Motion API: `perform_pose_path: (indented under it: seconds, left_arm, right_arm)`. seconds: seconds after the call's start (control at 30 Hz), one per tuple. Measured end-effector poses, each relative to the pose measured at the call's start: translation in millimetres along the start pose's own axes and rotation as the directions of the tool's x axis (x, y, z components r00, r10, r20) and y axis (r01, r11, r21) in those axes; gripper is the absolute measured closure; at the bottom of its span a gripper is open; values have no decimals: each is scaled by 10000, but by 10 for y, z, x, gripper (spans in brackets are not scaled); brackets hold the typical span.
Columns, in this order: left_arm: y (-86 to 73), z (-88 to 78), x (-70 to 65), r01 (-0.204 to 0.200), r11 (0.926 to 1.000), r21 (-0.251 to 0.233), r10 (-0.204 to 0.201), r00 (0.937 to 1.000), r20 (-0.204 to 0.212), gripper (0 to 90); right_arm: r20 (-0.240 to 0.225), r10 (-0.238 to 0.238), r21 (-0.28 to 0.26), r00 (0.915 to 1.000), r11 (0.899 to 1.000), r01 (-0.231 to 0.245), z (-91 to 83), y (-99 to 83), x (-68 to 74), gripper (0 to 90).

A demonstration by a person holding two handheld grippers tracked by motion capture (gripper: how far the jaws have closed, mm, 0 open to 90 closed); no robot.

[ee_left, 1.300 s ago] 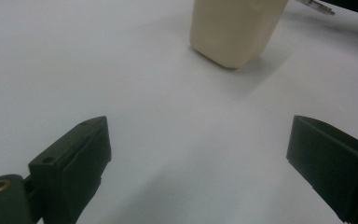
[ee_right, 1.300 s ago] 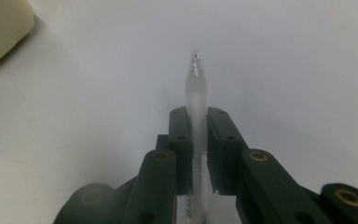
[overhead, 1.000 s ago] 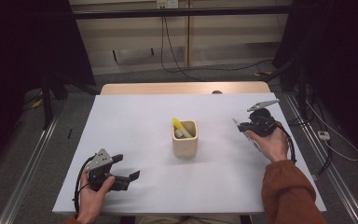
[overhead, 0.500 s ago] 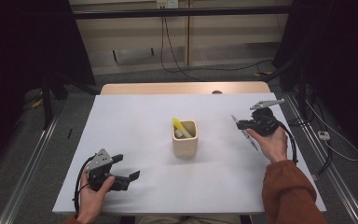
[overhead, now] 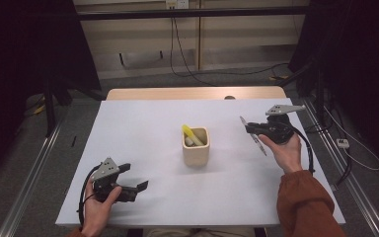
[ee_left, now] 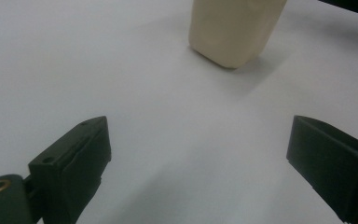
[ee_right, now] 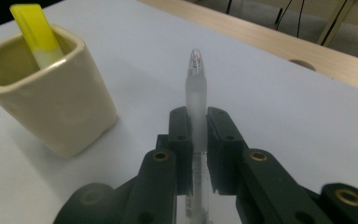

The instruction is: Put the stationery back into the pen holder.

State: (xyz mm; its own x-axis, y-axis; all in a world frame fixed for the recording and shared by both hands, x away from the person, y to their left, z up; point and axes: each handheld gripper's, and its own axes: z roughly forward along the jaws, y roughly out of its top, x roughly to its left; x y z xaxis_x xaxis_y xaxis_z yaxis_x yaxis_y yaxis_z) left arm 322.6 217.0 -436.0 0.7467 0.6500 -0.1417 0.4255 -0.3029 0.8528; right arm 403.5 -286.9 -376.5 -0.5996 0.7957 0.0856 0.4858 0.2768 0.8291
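Observation:
A cream square cup (overhead: 196,146) stands in the middle of the white table (overhead: 143,118) with a yellow marker (overhead: 189,133) sticking out of it. My right gripper (overhead: 249,129) hovers to the right of the cup, shut on a clear pen (ee_right: 196,88) that lies along its jaws. In the high view the pen (overhead: 254,138) shows as a thin slanted stick. The cup (ee_right: 51,102) and the yellow marker (ee_right: 36,32) sit left of the pen's tip in the right gripper view. My left gripper (overhead: 137,187) rests open near the front left edge, its jaws wide apart around bare table, cup (ee_left: 233,28) ahead.
A wooden strip (overhead: 192,93) runs along the table's far edge. Metal rails (overhead: 34,168) flank the table on both sides, and cables (overhead: 345,148) lie on the floor to the right.
My right gripper with the pen has shifted slightly left, toward the cup. The left gripper has stayed where it was.

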Motion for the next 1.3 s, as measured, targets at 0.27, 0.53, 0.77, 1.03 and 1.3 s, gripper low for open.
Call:
perform_pose_path:
  seconds: [0.27, 0.53, 0.77, 1.03, 1.3]
  left_arm:
    - [0, 0, -1, -3, 10000, 11, 3, 10000, -2, 63]
    - [0, 1, -2, -1, 10000, 81, 1, 10000, -5, 63]
    - [1, 5, 1, -20, 10000, 82, 20, 10000, -49, 63]
    - [-1, 0, 3, -3, 10000, 0, 3, 10000, -67, 63]
    - [-3, -1, 3, 13, 10000, -3, -13, 10000, -88, 63]
  right_arm:
    - [-122, -254, -1140, 9996, 9932, 238, -65, 51, 84, 814]
    - [-105, -70, -1879, 9999, 9822, 49, -101, 88, 132, 814]
    - [-317, -141, -2585, 9994, 9660, 54, -141, 146, 197, 814]
    - [-561, -311, -2782, 9979, 9604, 143, -96, 233, 322, 814]
    - [-978, -526, -2891, 9938, 9570, 222, 6, 349, 447, 814]
